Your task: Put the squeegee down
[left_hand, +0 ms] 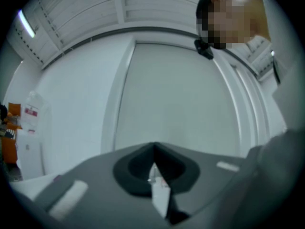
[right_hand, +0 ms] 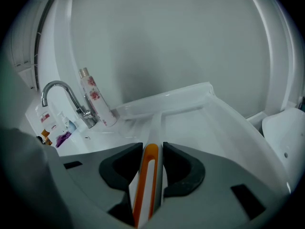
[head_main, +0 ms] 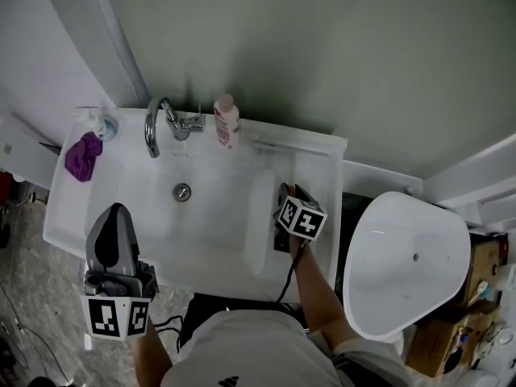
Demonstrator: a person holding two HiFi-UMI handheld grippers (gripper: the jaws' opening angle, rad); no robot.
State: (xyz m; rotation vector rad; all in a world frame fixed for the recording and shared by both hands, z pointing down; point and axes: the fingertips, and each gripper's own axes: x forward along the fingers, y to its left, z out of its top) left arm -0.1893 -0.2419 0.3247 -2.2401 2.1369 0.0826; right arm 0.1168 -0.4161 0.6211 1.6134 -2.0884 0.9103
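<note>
**Right gripper (right_hand: 152, 149) clamped on squeegee (right_hand: 149, 173), blade down by the counter (head_main: 318, 158)**

Right gripper jaws are nearly closed, pinching the orange-and-white handle of the squeegee. The handle runs forward from the jaws to the clear crossways blade. The blade is right of the faucet (head_main: 157, 123), along the back edge of the counter near the wall. It looks to be resting on the counter or just above it; contact is hard to confirm.

Left gripper (left_hand: 153, 168) is in front of the faucet and a bit left, tilted up toward the wall. Its jaws are together and hold nothing I can name, only a thin pale sliver at the seam. It's not involved.

Step, as I judge it: the put-down is at its end, the squeegee is placed or almost placed, and release is not yet done. Next move calls for settling the blade flat right of the faucet, lowering the handle, opening the right jaws and backing straight out. Don't drag the handle along or tip it into the basin.
</note>
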